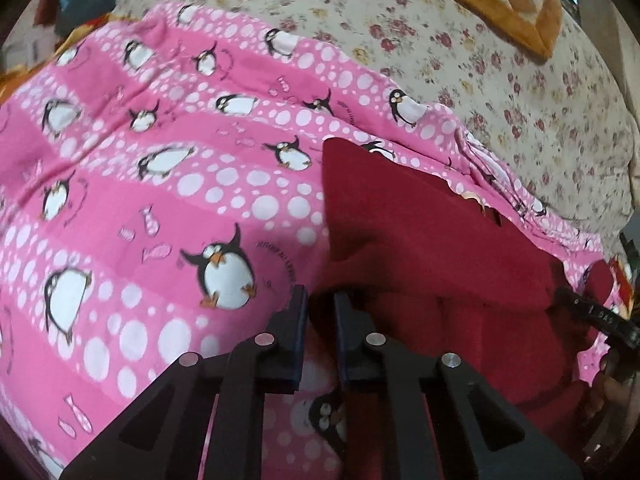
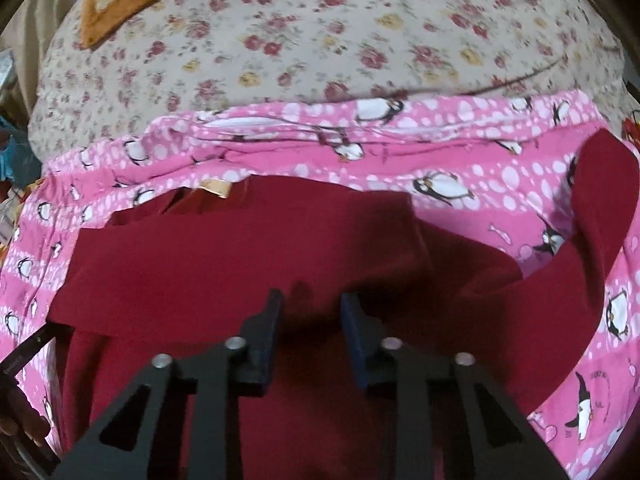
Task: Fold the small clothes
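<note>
Left wrist view: left gripper (image 1: 320, 300) has its jaws pinched together right at the near edge of the red garment (image 1: 420, 240), though I can't tell if cloth is caught. That garment lies on the pink penguin cloth (image 1: 160, 160), one corner pointing away. Looks barely started to me, no neat fold yet. Right wrist view adds what the left misses: right gripper (image 2: 311, 300), jaws slightly apart over the garment's middle, gripping nothing, plus a sleeve-like strip (image 2: 592, 216) curling off its right side, and a tan label (image 2: 218, 187) at its far edge.
</note>
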The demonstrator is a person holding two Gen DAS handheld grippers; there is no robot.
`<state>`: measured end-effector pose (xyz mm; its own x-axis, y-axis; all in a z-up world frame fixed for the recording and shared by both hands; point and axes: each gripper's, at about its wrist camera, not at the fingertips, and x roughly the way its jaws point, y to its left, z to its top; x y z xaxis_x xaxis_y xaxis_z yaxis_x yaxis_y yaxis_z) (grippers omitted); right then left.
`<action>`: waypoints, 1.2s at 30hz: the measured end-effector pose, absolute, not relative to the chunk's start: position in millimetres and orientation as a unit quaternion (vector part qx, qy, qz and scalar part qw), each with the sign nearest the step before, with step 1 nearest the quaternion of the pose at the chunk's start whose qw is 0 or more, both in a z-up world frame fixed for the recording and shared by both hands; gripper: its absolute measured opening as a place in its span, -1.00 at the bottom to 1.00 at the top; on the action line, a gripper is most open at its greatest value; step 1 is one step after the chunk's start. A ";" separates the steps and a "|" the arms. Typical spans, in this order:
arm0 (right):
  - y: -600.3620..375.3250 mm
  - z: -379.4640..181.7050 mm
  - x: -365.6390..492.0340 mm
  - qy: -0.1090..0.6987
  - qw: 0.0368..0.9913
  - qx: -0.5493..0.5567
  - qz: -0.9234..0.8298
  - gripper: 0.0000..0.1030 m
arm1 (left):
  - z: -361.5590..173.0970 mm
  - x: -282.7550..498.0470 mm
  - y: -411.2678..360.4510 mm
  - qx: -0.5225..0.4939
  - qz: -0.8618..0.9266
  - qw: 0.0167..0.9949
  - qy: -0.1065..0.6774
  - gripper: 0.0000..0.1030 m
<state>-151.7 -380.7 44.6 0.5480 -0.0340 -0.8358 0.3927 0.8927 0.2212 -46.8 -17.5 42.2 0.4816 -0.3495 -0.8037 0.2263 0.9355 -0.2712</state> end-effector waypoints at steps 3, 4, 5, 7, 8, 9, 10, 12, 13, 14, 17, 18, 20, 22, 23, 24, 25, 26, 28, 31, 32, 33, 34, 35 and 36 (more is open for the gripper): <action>-374.5 40.8 -147.4 0.467 0.859 0.172 -0.122 -0.78 | 35.0 -42.3 -8.2 -0.054 -0.123 0.862 0.488 -1.00; -372.2 37.8 -145.7 0.471 0.858 0.166 -0.119 -0.83 | 33.9 -40.4 -4.9 -0.056 -0.122 0.861 0.490 -1.00; -370.4 35.5 -144.6 0.475 0.857 0.161 -0.117 -0.84 | 34.8 -38.7 -0.7 -0.069 -0.129 0.857 0.494 -1.00; -372.4 37.9 -148.0 0.474 0.856 0.171 -0.116 -0.83 | 45.1 -41.8 4.2 -0.089 -0.144 0.860 0.482 -1.00; -378.8 43.4 -152.3 0.464 0.856 0.195 -0.116 -0.83 | 51.1 -44.4 3.2 -0.084 -0.152 0.864 0.473 -1.00; -386.2 49.6 -158.0 0.450 0.858 0.219 -0.120 -0.78 | 57.0 -47.1 0.5 -0.075 -0.160 0.867 0.465 -1.00; -392.1 54.2 -162.4 0.439 0.859 0.233 -0.126 -0.59 | 61.9 -49.3 -2.5 -0.068 -0.167 0.869 0.460 -1.00; -402.7 63.5 -171.0 0.427 0.858 0.244 -0.145 -0.30 | 65.9 -49.9 -8.7 -0.067 -0.184 0.866 0.459 -0.55; -404.8 66.8 -173.2 0.426 0.858 0.245 -0.148 -0.22 | 65.9 -48.7 -12.2 -0.074 -0.196 0.862 0.462 -0.49; -404.3 68.6 -173.9 0.429 0.857 0.245 -0.145 -0.20 | 64.4 -46.1 -15.9 -0.085 -0.205 0.855 0.468 -0.47; -394.5 67.3 -172.6 0.446 0.853 0.245 -0.120 -0.09 | 54.0 -33.2 -31.8 -0.100 -0.222 0.831 0.501 -0.39; -390.9 65.8 -172.8 0.449 0.851 0.246 -0.114 -0.08 | 51.1 -29.1 -36.0 -0.098 -0.218 0.828 0.507 -0.36; -382.2 61.6 -171.0 0.458 0.848 0.246 -0.102 -0.08 | 43.5 -20.5 -41.9 -0.100 -0.197 0.829 0.514 -0.36; -376.1 58.3 -169.2 0.464 0.846 0.245 -0.094 -0.08 | 33.0 -12.6 -44.2 -0.118 -0.198 0.815 0.531 -0.36; -374.4 57.7 -169.2 0.464 0.846 0.244 -0.093 -0.07 | 29.7 -10.8 -44.2 -0.123 -0.196 0.811 0.537 -0.36; -373.1 57.3 -169.9 0.464 0.846 0.244 -0.093 -0.06 | 28.7 -11.3 -44.5 -0.126 -0.194 0.812 0.536 -0.36; -372.6 56.8 -170.3 0.465 0.846 0.245 -0.093 -0.03 | 30.9 -12.0 -45.0 -0.127 -0.194 0.814 0.533 -0.36; -372.8 56.2 -170.6 0.466 0.845 0.246 -0.093 -0.01 | 33.6 -13.6 -45.9 -0.126 -0.196 0.815 0.531 -0.36; -373.9 54.2 -171.3 0.469 0.842 0.250 -0.092 0.02 | 40.3 -16.5 -46.4 -0.128 -0.207 0.817 0.524 -0.36; -375.1 50.0 -170.0 0.470 0.840 0.253 -0.096 0.03 | 47.2 -19.1 -40.1 -0.147 -0.218 0.818 0.511 -0.36; -375.4 48.5 -169.5 0.472 0.839 0.255 -0.096 0.03 | 47.8 -18.2 -37.8 -0.160 -0.221 0.815 0.511 -0.36; -375.1 46.9 -169.1 0.473 0.837 0.257 -0.095 0.03 | 48.0 -16.9 -35.5 -0.168 -0.221 0.813 0.512 -0.36; -374.8 46.1 -169.1 0.473 0.837 0.258 -0.094 0.03 | 48.6 -16.1 -32.4 -0.177 -0.217 0.811 0.513 -0.36; -374.1 45.4 -168.6 0.474 0.836 0.259 -0.093 0.03 | 49.8 -16.3 -28.7 -0.187 -0.214 0.811 0.511 -0.36; -372.9 44.8 -167.9 0.475 0.836 0.258 -0.092 0.03 | 51.4 -17.0 -25.9 -0.192 -0.211 0.813 0.508 -0.36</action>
<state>-167.9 -372.9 44.8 0.5308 0.0908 -0.8426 0.3992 0.8502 0.3431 -17.0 -25.9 51.4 0.3942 -0.5377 -0.7453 0.1470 0.8374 -0.5264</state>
